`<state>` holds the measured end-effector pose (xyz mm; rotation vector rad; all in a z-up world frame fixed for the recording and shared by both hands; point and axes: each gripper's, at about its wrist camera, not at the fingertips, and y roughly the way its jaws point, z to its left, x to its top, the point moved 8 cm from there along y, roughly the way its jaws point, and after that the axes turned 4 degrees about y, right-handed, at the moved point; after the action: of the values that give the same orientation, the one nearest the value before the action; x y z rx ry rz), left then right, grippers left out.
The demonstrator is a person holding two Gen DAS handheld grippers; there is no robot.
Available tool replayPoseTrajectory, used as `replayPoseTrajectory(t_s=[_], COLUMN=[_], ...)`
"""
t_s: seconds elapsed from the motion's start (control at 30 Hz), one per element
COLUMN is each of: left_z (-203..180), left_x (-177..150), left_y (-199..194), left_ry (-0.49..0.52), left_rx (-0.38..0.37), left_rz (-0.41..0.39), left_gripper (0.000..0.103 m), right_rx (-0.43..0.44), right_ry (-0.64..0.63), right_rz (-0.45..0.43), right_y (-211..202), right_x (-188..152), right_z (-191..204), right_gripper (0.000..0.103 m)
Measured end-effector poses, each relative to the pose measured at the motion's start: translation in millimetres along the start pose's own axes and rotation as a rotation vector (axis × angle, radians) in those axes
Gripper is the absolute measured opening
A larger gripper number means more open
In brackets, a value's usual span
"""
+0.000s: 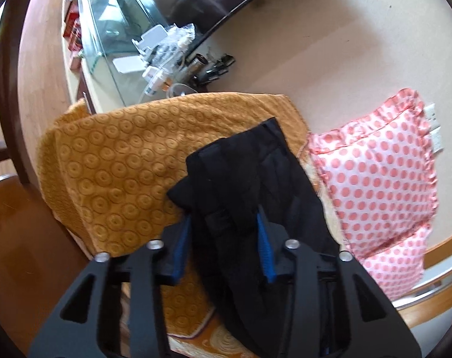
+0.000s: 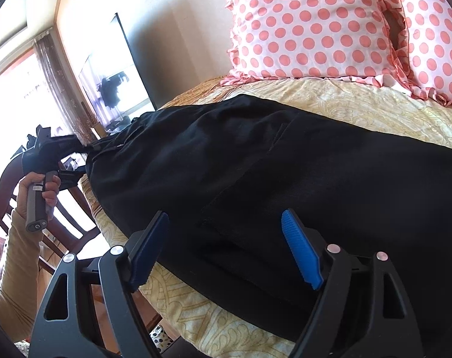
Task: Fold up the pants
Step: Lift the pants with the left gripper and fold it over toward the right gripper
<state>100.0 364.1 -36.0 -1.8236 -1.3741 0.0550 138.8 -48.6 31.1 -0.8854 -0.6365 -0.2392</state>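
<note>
Left tongs (image 1: pixel 224 223) have black fabric of the pants (image 1: pixel 249 179) bunched between the blue pads (image 1: pixel 266 247); both pads sit against the cloth, so they grip the pants' near edge. Right tongs (image 2: pixel 226 235) stand wide apart, blue pads (image 2: pixel 300 253) on either side of the pants' (image 2: pixel 255 164) near edge, not pressing on it; left pad is dark and in shadow, right pad bright blue.

Pants lie flat across the bed (image 2: pixel 360 104), on a pale yellow patterned sheet, stretching from the near right to the far left in the right wrist view. At their far left end the person's left hand (image 2: pixel 38 191) holds the grey handle of the other tool, cream sleeve (image 2: pixel 20 268) below it.

Left wrist view: pants rest partly on an orange blanket (image 1: pixel 112 161) with a ring pattern, which covers the bed's left part. Pink polka-dot pillow (image 1: pixel 381 173) with frilled edge lies just right of the pants. Right wrist view: two such pillows (image 2: pixel 303 26) stand at the far side against the wall, well apart from the pants.

Far left: a glass-topped table (image 1: pixel 106 32) with small clutter, dark screen above it. Wooden chair (image 2: pixel 73 217) beside the bed, near left.
</note>
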Motion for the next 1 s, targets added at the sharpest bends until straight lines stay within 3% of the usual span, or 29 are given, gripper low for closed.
replayPoseTrajectory(t_s=[0.2,0.3,0.43,0.5,0.8,0.9,1.0], left_z=[-18.2,-58.8,-139.7,-189.2,-344.2,-388.0,-414.6], left_x=[-1.1,-3.7,-26.2,-50.2,-154.0,-206.4,-283.1], left_y=[-6.7,-23.0,-40.2,-43.3,-30.8,-22.6,-10.1], left_ry=[0.127,0.278,0.505,0.623,0.888,0.979,1.059], left_rx=[0.074,0.081,0.024,-0.037,-0.305,-0.384,-0.492], left_rz=[-0.061,-0.128,-0.177,-0.174,-0.056,-0.012,0.121], left_gripper=[0.017,0.010,0.009,0.009,0.009,0.009,0.009], right_rx=[-0.020,-0.048,-0.083,-0.100,-0.226,-0.266,-0.322], right_ry=[0.012,0.016,0.041,0.064,0.173,0.217,0.265], right_rz=[-0.019,-0.038,-0.071,-0.087,-0.191,-0.229,-0.258], right_y=[-11.2,-22.0,-40.2,-50.3,-117.7,-141.1,-166.0], right_x=[0.3,-0.5,-0.9,-1.6,-10.0,-13.8,-25.0], right_z=[-9.7,-19.0,-36.0,-47.4,-108.2,-127.3,-149.5], right_gripper=[0.083,0.088,0.088,0.089,0.090,0.091,0.091])
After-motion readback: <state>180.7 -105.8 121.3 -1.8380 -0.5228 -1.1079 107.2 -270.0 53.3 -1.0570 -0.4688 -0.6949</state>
